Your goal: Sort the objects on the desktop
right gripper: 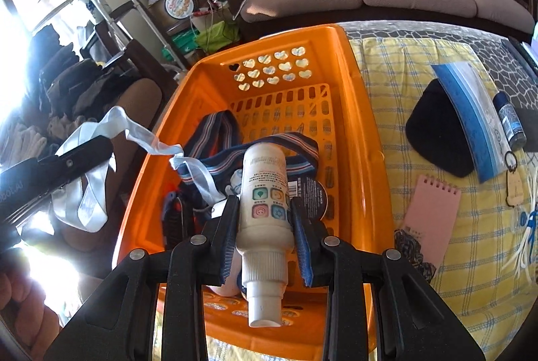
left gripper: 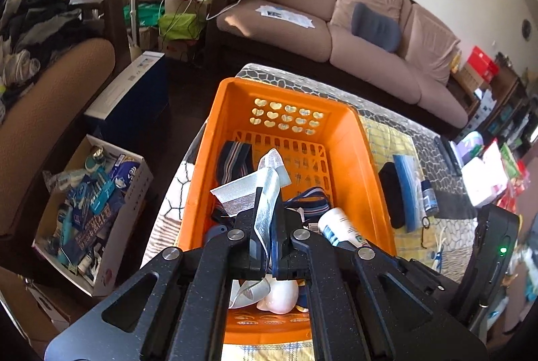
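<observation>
Pinching a pale, glossy ribbon (left gripper: 267,192) between fully closed fingers, the left gripper (left gripper: 268,219) is hanging over the near half of the orange basket (left gripper: 361,166), with the ribbon's loose ends curling above and below the pads. Beside it, over the same basket, the right gripper (right gripper: 265,226) is clamping a white spray bottle (right gripper: 264,192) at a narrow opening, its blue ribbed pads (right gripper: 302,246) pressing on both sides of the body. The bottle is lying along the fingers, its nozzle pointing back toward the camera and its base reaching out over the basket floor; small coloured icon squares are showing on its label.

Inside the basket, a striped navy strap (right gripper: 215,132) is looping across the slotted floor, and a dark round tin (right gripper: 314,196) is sitting just beside the bottle. The far half of the basket floor is lying bare up to the wall with the heart-shaped holes.

Right of the basket, on the yellow checked cloth (right gripper: 403,85), a pink spiral notepad (right gripper: 432,216), a black pouch (right gripper: 433,135), a blue-edged zip bag (right gripper: 467,115) and a small blue bottle (right gripper: 509,122) are lying near each other. Left of the basket, the table edge is dropping away to a cardboard box (left gripper: 127,213) of packets on the floor.
</observation>
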`<action>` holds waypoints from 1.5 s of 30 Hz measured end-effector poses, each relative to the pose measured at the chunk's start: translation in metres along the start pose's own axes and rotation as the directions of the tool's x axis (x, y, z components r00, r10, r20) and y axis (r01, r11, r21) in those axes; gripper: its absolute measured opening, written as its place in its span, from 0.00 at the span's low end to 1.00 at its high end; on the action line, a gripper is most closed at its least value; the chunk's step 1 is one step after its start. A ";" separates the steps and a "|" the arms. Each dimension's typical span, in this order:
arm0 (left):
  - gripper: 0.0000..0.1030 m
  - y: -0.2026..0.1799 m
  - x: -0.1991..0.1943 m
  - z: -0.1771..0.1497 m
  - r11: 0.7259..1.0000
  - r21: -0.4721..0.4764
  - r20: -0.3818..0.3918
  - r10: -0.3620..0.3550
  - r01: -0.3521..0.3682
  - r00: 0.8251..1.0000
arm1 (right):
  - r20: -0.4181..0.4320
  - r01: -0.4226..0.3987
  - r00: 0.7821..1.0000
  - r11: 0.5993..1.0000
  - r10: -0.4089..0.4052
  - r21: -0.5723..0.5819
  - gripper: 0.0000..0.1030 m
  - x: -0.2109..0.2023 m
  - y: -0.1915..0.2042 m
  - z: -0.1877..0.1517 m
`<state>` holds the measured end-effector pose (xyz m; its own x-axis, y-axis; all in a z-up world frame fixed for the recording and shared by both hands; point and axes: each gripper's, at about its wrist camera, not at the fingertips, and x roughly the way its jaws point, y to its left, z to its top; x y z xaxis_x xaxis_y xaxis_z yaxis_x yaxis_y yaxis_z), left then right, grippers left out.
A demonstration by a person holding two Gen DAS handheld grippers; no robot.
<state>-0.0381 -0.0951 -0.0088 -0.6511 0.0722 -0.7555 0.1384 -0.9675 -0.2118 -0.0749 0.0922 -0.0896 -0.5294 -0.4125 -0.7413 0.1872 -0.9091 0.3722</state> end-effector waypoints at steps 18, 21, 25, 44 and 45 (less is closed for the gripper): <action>0.17 -0.008 0.009 -0.003 0.999 -0.036 -0.037 -0.024 0.023 0.999 | 0.066 -0.132 0.989 0.990 0.129 0.044 0.30 -0.034 -0.014 0.016; 0.32 -0.011 0.004 -0.001 0.996 -0.064 -0.018 -0.057 0.056 0.998 | 0.109 -0.172 0.980 0.984 0.166 0.052 0.30 -0.050 -0.019 0.020; 0.44 -0.022 0.002 0.000 0.997 -0.060 0.004 -0.055 0.056 0.998 | 0.130 -0.163 0.980 0.984 0.153 0.066 0.31 -0.063 -0.032 0.023; 0.45 -0.104 0.025 -0.009 0.994 0.010 -0.090 -0.105 0.107 0.990 | -0.003 0.130 0.989 0.853 -0.149 0.506 0.60 -0.108 -0.259 -0.009; 0.45 -0.109 0.027 -0.010 0.993 0.016 -0.101 -0.112 0.114 0.989 | -0.031 0.180 0.981 0.852 -0.190 0.492 0.60 -0.109 -0.271 -0.011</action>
<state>-0.0629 0.0151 -0.0124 -0.5835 0.2042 -0.7860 0.0515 -0.9566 -0.2868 -0.0582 0.3825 -0.1155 -0.5298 -0.2339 -0.8152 -0.3427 -0.8202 0.4581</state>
